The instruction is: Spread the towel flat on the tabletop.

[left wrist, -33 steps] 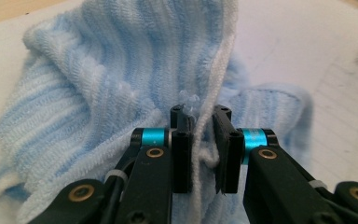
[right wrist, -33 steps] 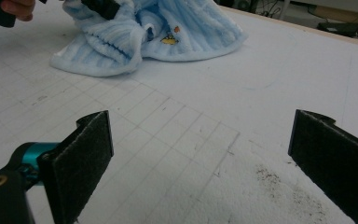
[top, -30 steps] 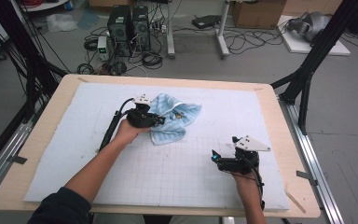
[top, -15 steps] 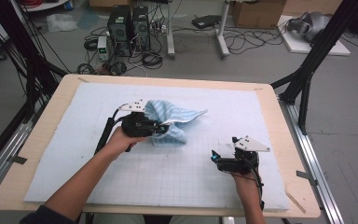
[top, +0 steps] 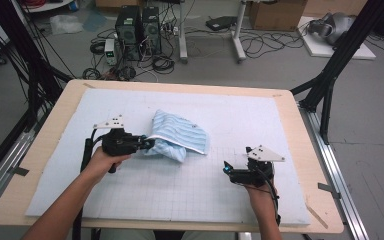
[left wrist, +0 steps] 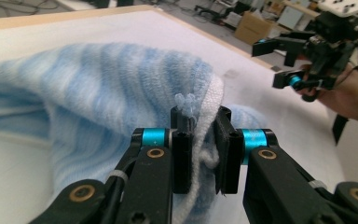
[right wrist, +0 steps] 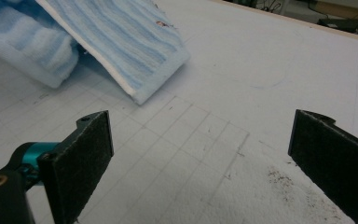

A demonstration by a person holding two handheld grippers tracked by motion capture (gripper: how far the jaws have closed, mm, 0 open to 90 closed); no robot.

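Dragged leftward since a second ago, the striped blue towel [top: 177,135] now lies folded at centre frame, its edge clamped by the left gripper [top: 147,144], which should pull slowly, while the right gripper [top: 228,171] waits lower right, jaws spread wide.

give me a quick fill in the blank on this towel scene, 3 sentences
1. The left gripper is shut on the edge of the ____-striped towel.
2. The right gripper has its jaws ____, with nothing between them.
3. The towel lies on a white ____-marked mat.

Missing words: blue; open; grid
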